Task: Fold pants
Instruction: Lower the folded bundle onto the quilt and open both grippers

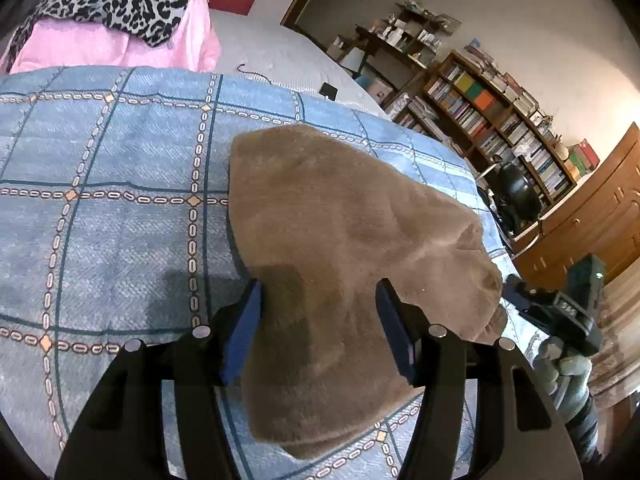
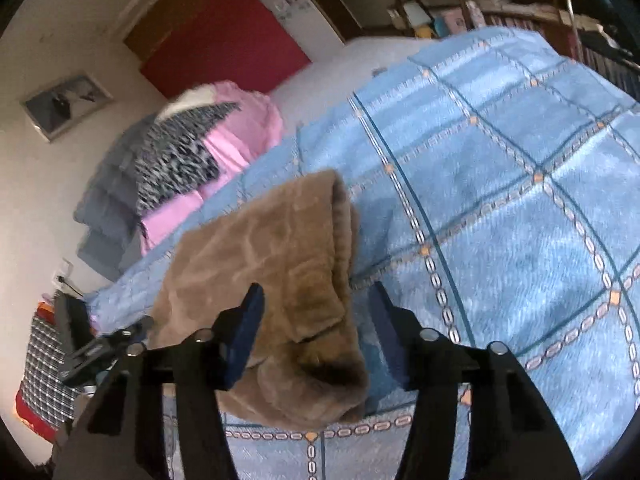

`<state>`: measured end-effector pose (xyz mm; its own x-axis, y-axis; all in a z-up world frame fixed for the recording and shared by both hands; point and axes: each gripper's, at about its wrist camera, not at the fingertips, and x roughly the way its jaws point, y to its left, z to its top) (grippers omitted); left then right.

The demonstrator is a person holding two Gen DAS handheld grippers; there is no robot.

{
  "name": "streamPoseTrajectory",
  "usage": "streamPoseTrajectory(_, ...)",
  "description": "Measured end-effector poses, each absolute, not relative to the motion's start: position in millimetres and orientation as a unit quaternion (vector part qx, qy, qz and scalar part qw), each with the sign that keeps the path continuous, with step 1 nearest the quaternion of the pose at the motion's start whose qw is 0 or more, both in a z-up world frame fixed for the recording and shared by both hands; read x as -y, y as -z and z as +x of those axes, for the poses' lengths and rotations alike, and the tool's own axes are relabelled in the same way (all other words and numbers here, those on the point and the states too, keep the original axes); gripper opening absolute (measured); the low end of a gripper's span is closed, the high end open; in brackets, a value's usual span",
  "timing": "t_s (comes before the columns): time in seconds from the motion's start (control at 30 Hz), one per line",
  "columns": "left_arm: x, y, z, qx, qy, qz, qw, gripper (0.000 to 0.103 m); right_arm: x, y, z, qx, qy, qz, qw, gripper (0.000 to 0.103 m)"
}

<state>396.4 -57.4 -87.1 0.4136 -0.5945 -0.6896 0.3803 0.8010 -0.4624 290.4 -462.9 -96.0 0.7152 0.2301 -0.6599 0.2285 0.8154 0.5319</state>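
Note:
Brown fleece pants [image 1: 340, 248] lie folded in a thick bundle on a blue checked bedspread [image 1: 112, 200]. My left gripper [image 1: 320, 296] is open, its blue pads either side of the near part of the bundle, just above it. In the right wrist view the same pants [image 2: 272, 264] lie on the bedspread [image 2: 500, 200]. My right gripper [image 2: 316, 300] is open over the bundle's near end and right edge, holding nothing. The right gripper also shows in the left wrist view [image 1: 560, 312] beyond the pants' right end.
A pile of pink and leopard-print clothes [image 1: 120, 12] lies at the head of the bed, also in the right wrist view [image 2: 192, 160]. A small black object [image 1: 329, 90] rests on the white mattress. Bookshelves [image 1: 492, 120] and a wooden cabinet [image 1: 592, 216] stand to the right.

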Motion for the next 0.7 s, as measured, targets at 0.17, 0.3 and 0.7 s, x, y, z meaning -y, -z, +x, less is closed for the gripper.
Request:
streamPoseTrajectory(0.17,68.9,85.4,387.4,-0.460,0.286,-0.078,0.837,0.065,448.8,103.1,300.7,-0.384,0.015,0.289,0.877,0.033)
streamPoseTrajectory(0.3,79.9,92.5,384.3,-0.465,0.281,-0.051,0.838,0.065,429.1,72.0,287.4,-0.346,0.029,0.223,0.911,0.031)
streamPoseTrajectory(0.7,87.1,105.7,375.8,-0.475,0.295,-0.001,0.829,0.067,430.8,118.7,256.4,-0.403,0.079,0.239,0.880,0.030)
